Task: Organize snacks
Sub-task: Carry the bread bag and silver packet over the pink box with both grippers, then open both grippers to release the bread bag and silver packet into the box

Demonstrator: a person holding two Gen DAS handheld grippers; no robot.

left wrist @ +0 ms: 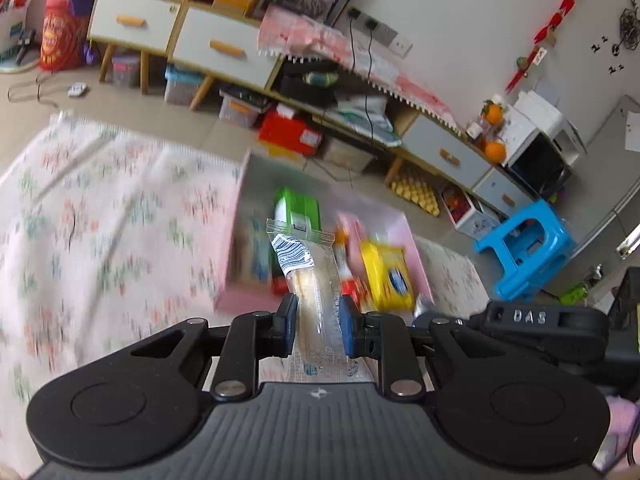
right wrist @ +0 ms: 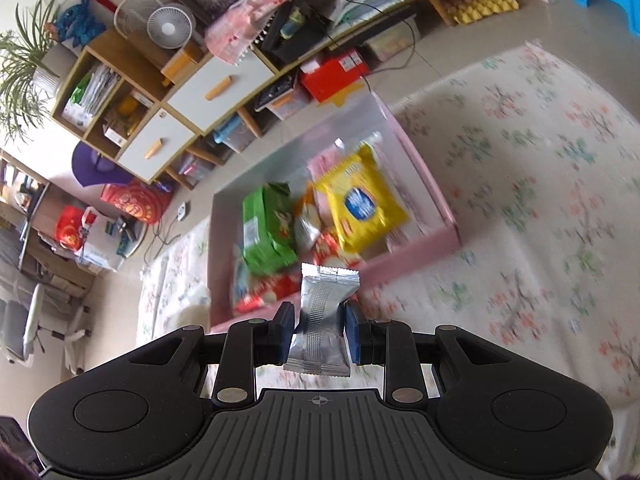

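Observation:
My left gripper (left wrist: 318, 308) is shut on a long clear snack packet (left wrist: 308, 268) with a blue-striped label, held above the near edge of a pink box (left wrist: 230, 240). Inside the box lie a green pack (left wrist: 298, 206), a yellow pack (left wrist: 386, 276) and red wrappers. My right gripper (right wrist: 318, 318) is shut on a small silver foil packet (right wrist: 322, 312), hanging over the near wall of the same pink box (right wrist: 416, 248). In the right wrist view the box holds a green pack (right wrist: 268, 224), a yellow pack (right wrist: 360, 204) and red snacks (right wrist: 260, 292). The other gripper's black body (left wrist: 544, 332) shows at the right of the left wrist view.
The box sits on a floral cloth (left wrist: 100, 208) that also spreads to its right (right wrist: 540, 200). Behind it stand low cabinets with white drawers (left wrist: 216, 46), storage bins, a red box (left wrist: 290, 132) and a blue stool (left wrist: 524, 244). A fan (right wrist: 168, 26) tops the shelves.

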